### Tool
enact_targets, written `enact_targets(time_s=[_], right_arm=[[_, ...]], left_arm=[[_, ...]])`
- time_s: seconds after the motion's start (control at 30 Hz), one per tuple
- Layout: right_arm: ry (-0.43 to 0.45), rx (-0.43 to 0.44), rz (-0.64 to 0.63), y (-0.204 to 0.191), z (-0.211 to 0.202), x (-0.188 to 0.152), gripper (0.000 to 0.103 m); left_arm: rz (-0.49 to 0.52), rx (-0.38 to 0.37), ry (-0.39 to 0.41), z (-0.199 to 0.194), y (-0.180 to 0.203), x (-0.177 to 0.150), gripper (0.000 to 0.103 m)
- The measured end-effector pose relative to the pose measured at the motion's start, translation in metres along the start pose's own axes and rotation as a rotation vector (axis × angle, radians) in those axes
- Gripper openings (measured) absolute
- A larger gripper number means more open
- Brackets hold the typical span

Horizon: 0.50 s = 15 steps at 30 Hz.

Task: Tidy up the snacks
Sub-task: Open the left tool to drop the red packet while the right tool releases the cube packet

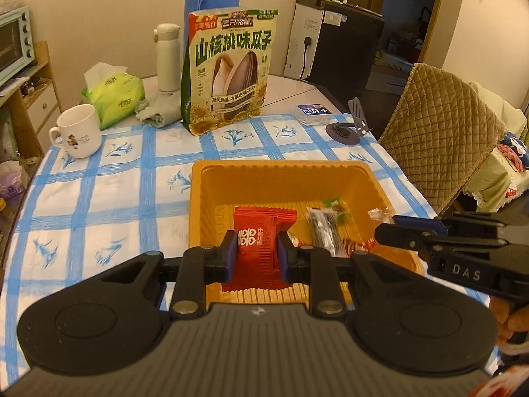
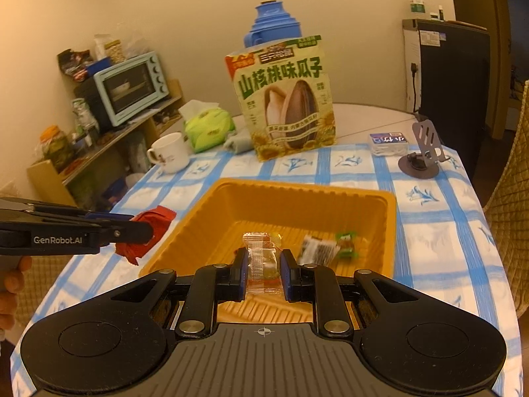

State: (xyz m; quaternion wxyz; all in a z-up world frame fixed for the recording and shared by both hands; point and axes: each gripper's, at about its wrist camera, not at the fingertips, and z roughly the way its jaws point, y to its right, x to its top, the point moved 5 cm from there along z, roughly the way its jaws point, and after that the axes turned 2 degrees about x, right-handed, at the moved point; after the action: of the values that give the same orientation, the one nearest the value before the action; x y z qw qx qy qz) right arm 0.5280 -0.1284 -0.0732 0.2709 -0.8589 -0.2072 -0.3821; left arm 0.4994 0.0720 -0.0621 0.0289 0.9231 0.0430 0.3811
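Above the yellow tray (image 2: 390, 213), the left gripper (image 1: 257, 254) was clamped on a red packet (image 1: 261, 231) and the right gripper (image 2: 263, 273) on a clear-wrapped candy (image 2: 263, 258); an early release might drop either outside the rim.

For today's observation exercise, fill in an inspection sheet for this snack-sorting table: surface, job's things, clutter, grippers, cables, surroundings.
Surface: blue-checked tablecloth.
Job's things: orange tray holding a black packet and green candy; sunflower seed bag upright behind.
Clutter: mug, tissue pack, phone stand.
Grippers: left gripper shut on red packet; right gripper shut on clear-wrapped snack.
Cables: black plug lead.
Surroundings: toaster oven, quilted chair.
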Motion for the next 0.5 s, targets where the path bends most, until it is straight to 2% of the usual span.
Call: enact_targets(time_s=[0.5], right_arm=[[-0.042, -0.042, 0.055, 0.022, 0.054, 0.013, 0.021]], left_arm=[[-0.01, 0.038, -0.07, 0.074, -0.007, 0.02, 0.023]])
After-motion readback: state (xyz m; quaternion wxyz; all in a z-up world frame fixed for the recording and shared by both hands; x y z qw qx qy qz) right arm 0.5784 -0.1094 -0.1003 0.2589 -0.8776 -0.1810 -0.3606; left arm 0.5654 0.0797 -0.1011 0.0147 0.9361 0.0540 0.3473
